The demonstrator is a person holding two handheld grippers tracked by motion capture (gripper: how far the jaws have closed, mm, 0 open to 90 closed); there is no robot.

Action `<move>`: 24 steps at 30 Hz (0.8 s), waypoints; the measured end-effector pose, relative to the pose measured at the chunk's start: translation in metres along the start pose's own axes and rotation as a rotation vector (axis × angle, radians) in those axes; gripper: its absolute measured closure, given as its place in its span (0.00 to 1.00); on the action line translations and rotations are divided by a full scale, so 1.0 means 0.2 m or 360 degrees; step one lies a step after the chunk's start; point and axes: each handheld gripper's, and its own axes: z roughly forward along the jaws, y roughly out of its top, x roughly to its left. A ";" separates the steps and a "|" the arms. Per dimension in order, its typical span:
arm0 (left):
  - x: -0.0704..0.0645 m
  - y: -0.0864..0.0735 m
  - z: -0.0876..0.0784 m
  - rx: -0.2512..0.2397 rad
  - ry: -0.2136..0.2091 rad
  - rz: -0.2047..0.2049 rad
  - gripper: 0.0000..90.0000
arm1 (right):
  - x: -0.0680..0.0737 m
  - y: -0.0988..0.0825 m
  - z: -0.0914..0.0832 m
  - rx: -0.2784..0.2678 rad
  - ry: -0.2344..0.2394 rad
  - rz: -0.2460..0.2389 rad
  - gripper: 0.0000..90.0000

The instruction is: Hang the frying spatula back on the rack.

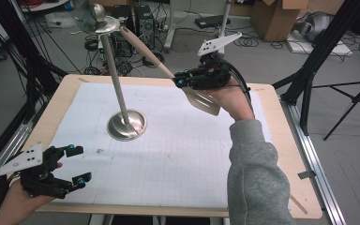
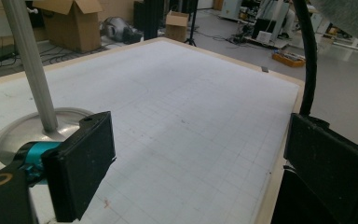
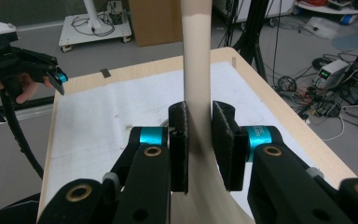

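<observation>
A metal stand has its round base (image 1: 127, 124) on the white grid mat, and a thin pole (image 1: 114, 70) rises to a disc-shaped top (image 1: 101, 23). My right gripper (image 1: 183, 78) is raised over the far right of the table, shut on a beige spatula (image 1: 147, 51). The handle slants up and left until its end is close to the stand's top; the blade (image 1: 204, 102) hangs by the hand. In the right gripper view the pads (image 3: 179, 140) press the handle (image 3: 196, 56) from both sides. My left gripper (image 1: 79, 164) rests at the near left corner, open and empty (image 2: 200, 177), with the stand's base (image 2: 23, 130) just beyond its left jaw.
The mat (image 1: 178, 154) lies on a wooden tabletop with bare edges (image 1: 286, 140). Cardboard boxes (image 1: 274, 16), cables and computer cases (image 1: 143, 23) sit on the floor behind. A black tripod (image 1: 356, 98) stands to the right of the table.
</observation>
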 end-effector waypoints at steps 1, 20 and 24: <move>0.00 0.00 0.00 -0.0001 0.0000 -0.0001 0.10 | 0.00 0.00 0.00 0.0000 -0.0001 0.0001 0.85; 0.00 0.00 0.00 -0.0007 -0.0002 0.0002 0.10 | 0.01 -0.01 0.15 0.0060 0.0002 -0.0008 0.85; 0.00 0.00 0.00 -0.0005 -0.0002 0.0001 0.10 | 0.01 -0.02 0.18 0.0069 0.0013 0.0000 0.85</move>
